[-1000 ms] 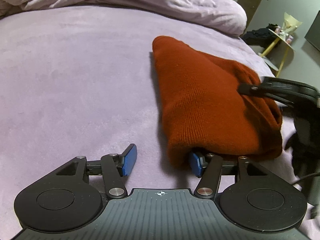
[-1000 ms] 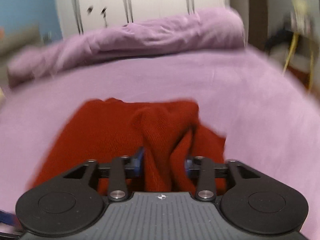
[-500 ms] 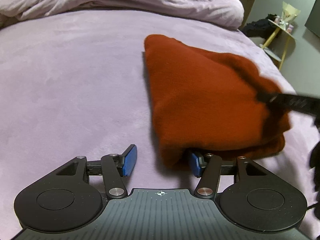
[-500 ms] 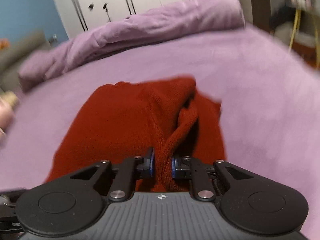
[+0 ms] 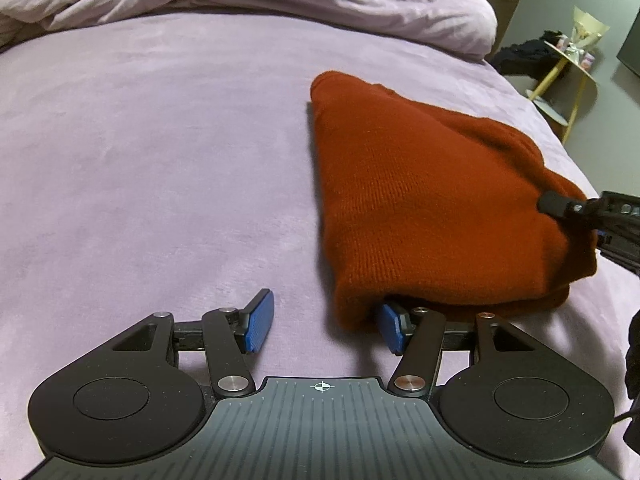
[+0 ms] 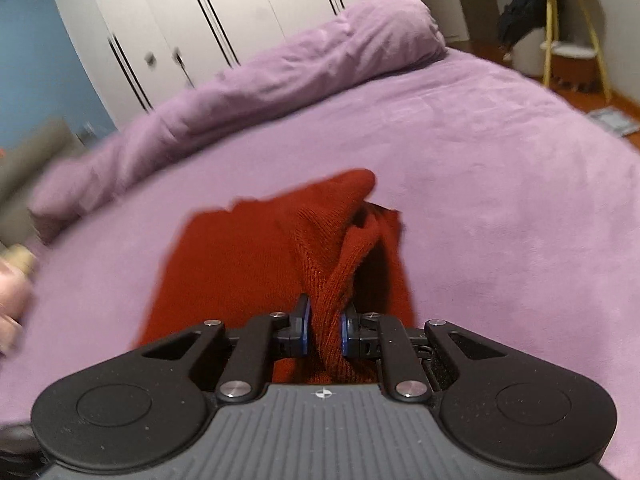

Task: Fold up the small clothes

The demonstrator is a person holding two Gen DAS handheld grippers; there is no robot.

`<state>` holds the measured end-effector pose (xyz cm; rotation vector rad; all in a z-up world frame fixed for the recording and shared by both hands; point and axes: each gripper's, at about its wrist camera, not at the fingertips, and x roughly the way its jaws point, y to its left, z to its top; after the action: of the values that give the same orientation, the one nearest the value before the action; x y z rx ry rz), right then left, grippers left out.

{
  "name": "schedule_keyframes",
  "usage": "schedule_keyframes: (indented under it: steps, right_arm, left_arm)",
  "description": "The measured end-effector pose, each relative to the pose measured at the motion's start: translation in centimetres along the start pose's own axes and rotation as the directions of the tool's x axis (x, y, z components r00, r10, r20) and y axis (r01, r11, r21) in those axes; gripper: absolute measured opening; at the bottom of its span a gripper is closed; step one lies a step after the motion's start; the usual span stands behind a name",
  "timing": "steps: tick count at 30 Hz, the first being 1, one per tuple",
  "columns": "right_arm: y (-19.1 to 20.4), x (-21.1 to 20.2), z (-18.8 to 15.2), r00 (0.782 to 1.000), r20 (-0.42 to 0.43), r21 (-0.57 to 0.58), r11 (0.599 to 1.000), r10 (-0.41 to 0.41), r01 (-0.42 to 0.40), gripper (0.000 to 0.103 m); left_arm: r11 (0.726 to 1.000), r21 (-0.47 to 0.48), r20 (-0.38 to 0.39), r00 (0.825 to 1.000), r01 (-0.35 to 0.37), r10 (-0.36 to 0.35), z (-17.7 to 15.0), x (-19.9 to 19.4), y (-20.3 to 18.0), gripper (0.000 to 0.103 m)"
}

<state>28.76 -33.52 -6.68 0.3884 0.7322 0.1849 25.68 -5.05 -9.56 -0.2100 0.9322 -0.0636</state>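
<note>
Though pinched between right gripper [image 6: 323,330] fingers, red knit garment [image 6: 256,268] beside open left gripper [image 5: 324,326].

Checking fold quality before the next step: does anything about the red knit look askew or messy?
Yes. The red knit on the purple bed is bunched, not flat: the right tongs pinch a twisted rope of fabric. In the left wrist view, the open left tongs have one finger under its corner.

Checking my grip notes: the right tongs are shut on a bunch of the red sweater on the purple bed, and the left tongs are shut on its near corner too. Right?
Not quite. The left tongs are open, with the red sweater lying over one finger only, as the left wrist view shows. The right tongs are shut on a bunch of it on the purple bed.
</note>
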Motion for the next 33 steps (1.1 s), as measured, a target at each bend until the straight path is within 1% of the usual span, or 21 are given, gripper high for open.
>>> schedule_keyframes:
  steps: [2, 3, 5, 7, 11, 14, 17, 19, 21, 22, 24, 26, 28, 30, 31, 33]
  right_arm:
    - [-1.1, -0.2, -0.1, 0.997, 0.018, 0.056, 0.996, 0.069, -0.069, 0.013]
    - [-1.7, -0.1, -0.2, 0.996, 0.02, 0.078, 0.993, 0.081, -0.083, 0.013]
    - [-2.4, 0.4, -0.7, 0.999, -0.003, 0.085, 0.996, 0.042, -0.042, 0.013]
    - [-2.2, 0.7, -1.2, 0.999, -0.018, 0.023, 0.999, -0.03, 0.03, 0.013]
    - [-0.1, 0.3, -1.3, 0.995, -0.006, -0.092, 0.991, -0.099, 0.098, 0.013]
    - [1.1, 0.0, -1.2, 0.991, -0.001, -0.153, 0.979, -0.134, 0.132, 0.013]
    - [1.0, -0.1, -1.3, 0.991, -0.004, -0.161, 0.978, -0.132, 0.13, 0.013]
    - [0.7, 0.2, -1.5, 0.989, -0.007, -0.19, 0.971, -0.148, 0.144, 0.014]
    - [0.5, 0.4, -1.6, 0.985, -0.001, -0.219, 0.961, -0.175, 0.17, 0.022]
    - [0.4, 0.3, -1.5, 0.983, 0.002, -0.22, 0.959, -0.184, 0.18, 0.025]
    - [-0.2, -0.5, -1.2, 0.982, 0.001, -0.198, 0.963, -0.188, 0.184, 0.043]
    - [-1.2, -1.3, -1.1, 0.98, 0.004, -0.167, 0.966, -0.2, 0.197, 0.048]
    - [-2.1, -2.1, -0.9, 0.978, 0.001, -0.119, 0.971, -0.209, 0.207, 0.048]
    - [-2.4, -2.8, -0.8, 0.964, 0.01, -0.108, 0.958, -0.265, 0.264, 0.048]
    - [-2.6, -3.2, -0.7, 0.964, 0.02, -0.09, 0.96, -0.264, 0.265, 0.048]
    - [-3.0, -3.9, -0.4, 0.972, 0.035, -0.045, 0.971, -0.234, 0.236, 0.048]
  left_arm:
    - [1.0, -0.007, -0.006, 1.0, 0.006, -0.006, 0.2, 0.2, -0.1, 0.062]
    - [1.0, -0.008, -0.01, 1.0, 0.009, -0.01, 0.2, 0.4, -0.1, 0.062]
    - [1.0, 0.002, -0.013, 1.0, 0.014, -0.014, 0.3, 0.4, -0.3, 0.062]
    - [1.0, 0.015, -0.01, 1.0, 0.007, -0.007, 0.3, 0.4, -0.4, 0.062]
    - [1.0, 0.009, -0.014, 1.0, 0.013, -0.013, 0.4, 0.3, -0.4, 0.061]
    - [1.0, 0.007, -0.009, 1.0, 0.027, -0.027, 0.5, 0.1, -0.2, 0.061]
    - [0.999, 0.013, -0.011, 0.999, 0.039, -0.039, 0.5, 0.0, 0.0, 0.061]
    - [0.999, 0.02, -0.018, 0.999, 0.043, -0.043, 0.3, -0.4, 0.5, 0.061]
    - [0.998, 0.044, -0.015, 0.999, 0.035, -0.034, 0.2, -1.0, 1.0, 0.061]
    - [0.998, 0.06, -0.006, 1.0, 0.017, -0.017, 0.2, -1.4, 1.3, 0.06]
    - [0.993, 0.106, 0.024, 0.999, -0.044, 0.042, 0.0, -2.2, 1.9, 0.06]
    - [0.987, 0.141, 0.043, 0.996, -0.081, 0.076, 0.1, -2.9, 2.7, 0.061]
    - [0.985, 0.143, 0.049, 0.995, -0.093, 0.087, 0.3, -3.3, 3.4, 0.061]
    - [0.988, 0.125, 0.047, 0.995, -0.093, 0.087, 0.4, -3.6, 4.0, 0.061]
    - [0.989, 0.113, 0.044, 0.995, -0.091, 0.087, 0.5, -3.6, 4.3, 0.061]
    - [0.993, 0.087, 0.038, 0.996, -0.083, 0.08, 0.7, -3.6, 4.5, 0.061]
